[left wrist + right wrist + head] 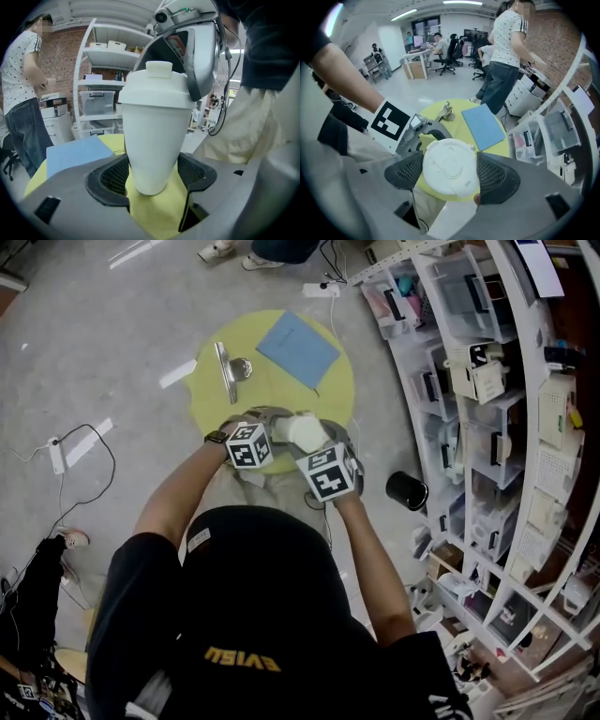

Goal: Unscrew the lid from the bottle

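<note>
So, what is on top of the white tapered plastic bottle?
A wide white plastic lid with a small raised cap sits there. The lid hides the mouth and contents of the bottle.

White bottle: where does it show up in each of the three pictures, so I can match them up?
Head view: the white bottle is just above centre, at the near edge of the yellow table.
Left gripper view: the bottle fills the centre, seen from the side.
Right gripper view: lower centre, seen from above, only its lid showing.
Shared landmark: the blue sheet on the table.
</note>
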Motion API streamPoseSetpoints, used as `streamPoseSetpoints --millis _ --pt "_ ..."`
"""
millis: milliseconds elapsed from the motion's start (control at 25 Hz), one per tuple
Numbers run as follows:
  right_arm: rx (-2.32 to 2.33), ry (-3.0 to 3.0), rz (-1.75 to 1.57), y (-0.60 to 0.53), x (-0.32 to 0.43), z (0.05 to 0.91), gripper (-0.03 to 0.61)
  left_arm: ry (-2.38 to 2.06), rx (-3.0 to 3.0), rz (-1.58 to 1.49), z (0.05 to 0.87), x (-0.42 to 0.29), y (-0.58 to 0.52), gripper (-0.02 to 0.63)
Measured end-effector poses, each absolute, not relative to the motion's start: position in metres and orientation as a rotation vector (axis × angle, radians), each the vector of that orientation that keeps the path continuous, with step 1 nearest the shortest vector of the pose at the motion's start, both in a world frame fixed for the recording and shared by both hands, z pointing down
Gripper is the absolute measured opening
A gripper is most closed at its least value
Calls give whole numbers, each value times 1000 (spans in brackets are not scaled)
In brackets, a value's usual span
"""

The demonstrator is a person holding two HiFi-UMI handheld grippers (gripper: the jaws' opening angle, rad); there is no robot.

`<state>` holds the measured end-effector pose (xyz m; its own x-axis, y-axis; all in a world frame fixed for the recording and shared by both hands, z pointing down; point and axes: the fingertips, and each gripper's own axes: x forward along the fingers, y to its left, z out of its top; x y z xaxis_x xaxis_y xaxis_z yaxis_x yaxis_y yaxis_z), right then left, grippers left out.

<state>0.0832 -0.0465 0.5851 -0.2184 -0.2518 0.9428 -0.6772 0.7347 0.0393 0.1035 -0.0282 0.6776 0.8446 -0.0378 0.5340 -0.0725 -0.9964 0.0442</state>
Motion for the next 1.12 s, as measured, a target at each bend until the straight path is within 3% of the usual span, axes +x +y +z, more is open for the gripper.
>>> streamPoseSetpoints --millis 680,1120 --pt "100 -1773 8 -29 73 586 347 -76 2961 852 680 101 -28 334" --pt "53 -1788 16 -28 73 584 347 -76 2957 862 681 100 -29 331"
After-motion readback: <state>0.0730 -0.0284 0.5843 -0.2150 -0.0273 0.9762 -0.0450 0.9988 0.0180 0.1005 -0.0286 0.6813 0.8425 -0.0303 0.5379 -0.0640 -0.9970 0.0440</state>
